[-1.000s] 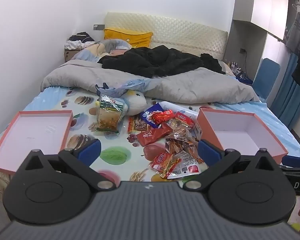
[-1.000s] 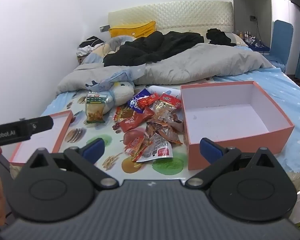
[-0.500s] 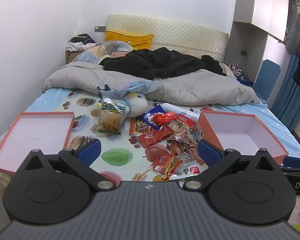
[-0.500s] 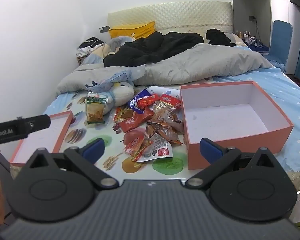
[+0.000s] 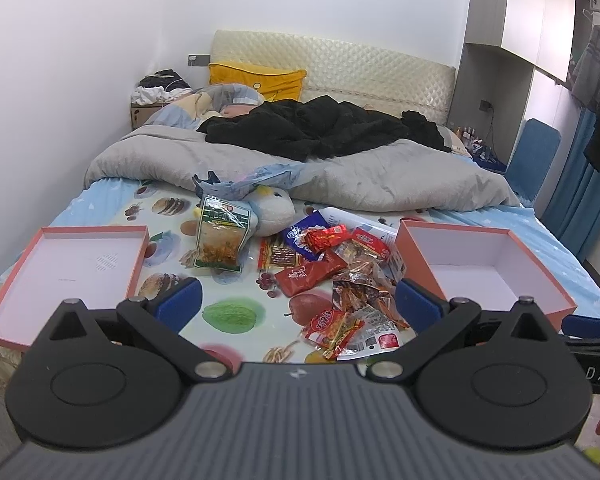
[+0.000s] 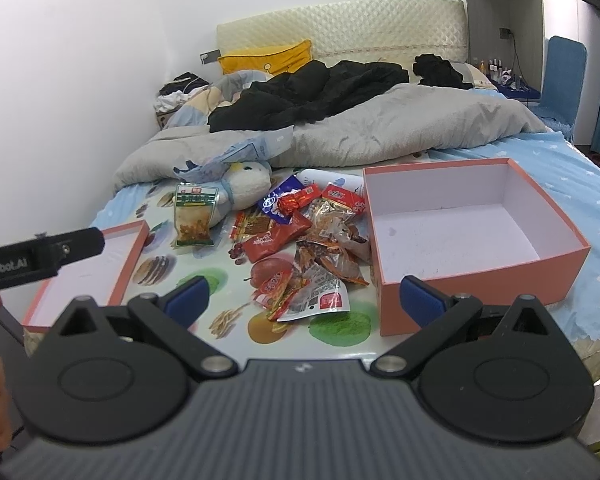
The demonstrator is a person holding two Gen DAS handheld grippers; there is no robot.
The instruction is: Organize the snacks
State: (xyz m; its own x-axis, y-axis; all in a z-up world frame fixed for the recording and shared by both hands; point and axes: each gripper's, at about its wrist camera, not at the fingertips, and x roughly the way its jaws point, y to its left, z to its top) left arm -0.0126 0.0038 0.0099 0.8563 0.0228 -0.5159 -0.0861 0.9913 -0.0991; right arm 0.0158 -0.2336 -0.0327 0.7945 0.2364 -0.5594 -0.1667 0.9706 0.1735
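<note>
- Left wrist view: the left claw hangs above the near edge of the bed, its blue fingers spread wide apart and holding nothing.
- The snack pile lies on the fruit-print sheet between the shallow box lid on the left and the deep box on the right; nothing is in either yet, so the sorting looks not yet begun.
- A tall green-labelled bag leans against a plush toy, apart from the pile and nearer the lid. It is probably the easiest first pick for this claw: take it by its stiff top seal, not the puffy middle.
- The claw points level and forward, roughly centred on the gap between bag and pile.
- Right wrist view: the right claw is likewise open and empty, held low at the bed's edge with the pile straight ahead and the deep box just to its right.
- The foil packets overlap and will likely slide, so pinching one loose packet at the near edge, such as the red-and-white sachet, should avoid dragging neighbours.
- The left tool's black bar crosses the frame over the lid; the two should keep to their own sides.
</note>
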